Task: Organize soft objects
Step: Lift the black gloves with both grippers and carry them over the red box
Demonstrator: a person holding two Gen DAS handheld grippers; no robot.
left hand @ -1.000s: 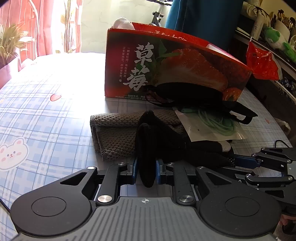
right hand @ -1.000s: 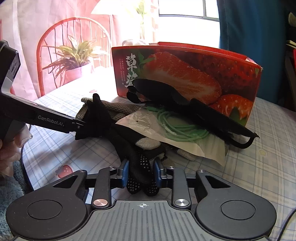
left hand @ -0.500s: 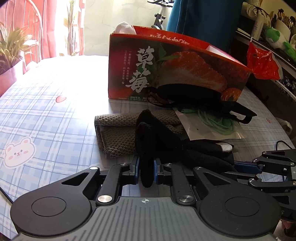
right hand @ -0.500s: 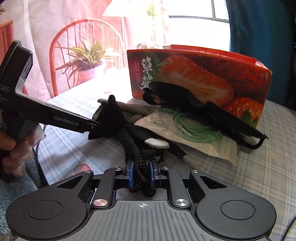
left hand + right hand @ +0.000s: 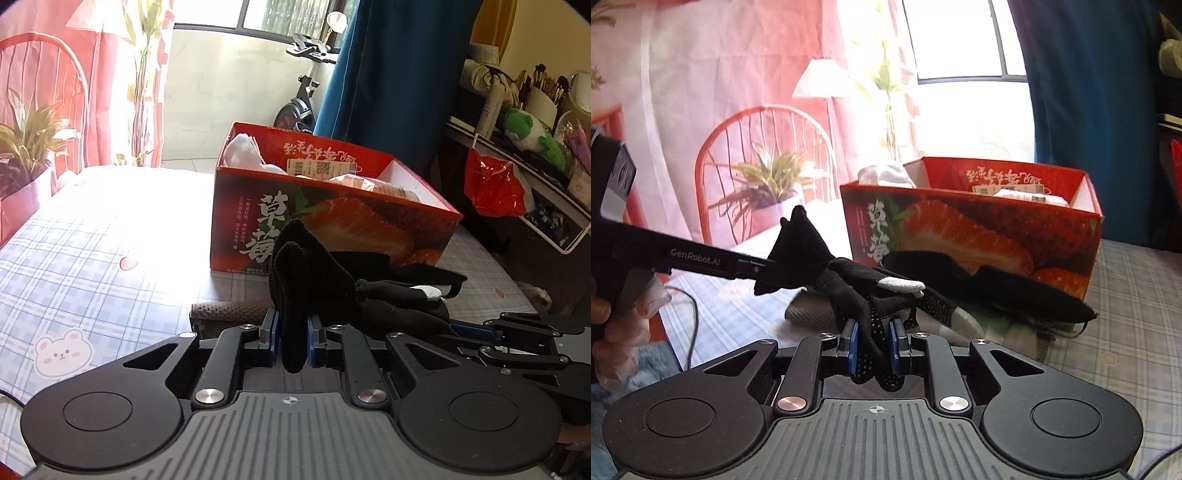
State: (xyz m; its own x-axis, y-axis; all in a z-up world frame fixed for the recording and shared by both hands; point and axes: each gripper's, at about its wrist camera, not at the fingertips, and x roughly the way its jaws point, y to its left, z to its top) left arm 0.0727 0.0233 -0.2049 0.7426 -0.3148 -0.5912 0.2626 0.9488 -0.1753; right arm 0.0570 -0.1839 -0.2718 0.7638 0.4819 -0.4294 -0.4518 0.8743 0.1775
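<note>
A black glove (image 5: 314, 280) with a white fingertip hangs in the air, stretched between both grippers above the checked tablecloth. My left gripper (image 5: 291, 332) is shut on its knitted cuff end. My right gripper (image 5: 873, 343) is shut on its dotted fingers. In the right wrist view the left gripper (image 5: 768, 266) reaches in from the left with the glove (image 5: 857, 291) bunched at its tip. The right gripper (image 5: 458, 328) shows at the right edge of the left wrist view. Behind stands an open red strawberry box (image 5: 332, 229) (image 5: 979, 236) with white items inside.
Under the glove lie a grey knitted cloth (image 5: 229, 308) (image 5: 809, 310), a long black strapped item (image 5: 979, 280) against the box, and a white packet with green cord (image 5: 997, 325). A red chair and plant (image 5: 768, 181) stand left, a cluttered shelf (image 5: 535, 155) right.
Both grippers have risen and tilted up, lifting the glove off the cloth and packet. The box's open top has come into sight.
</note>
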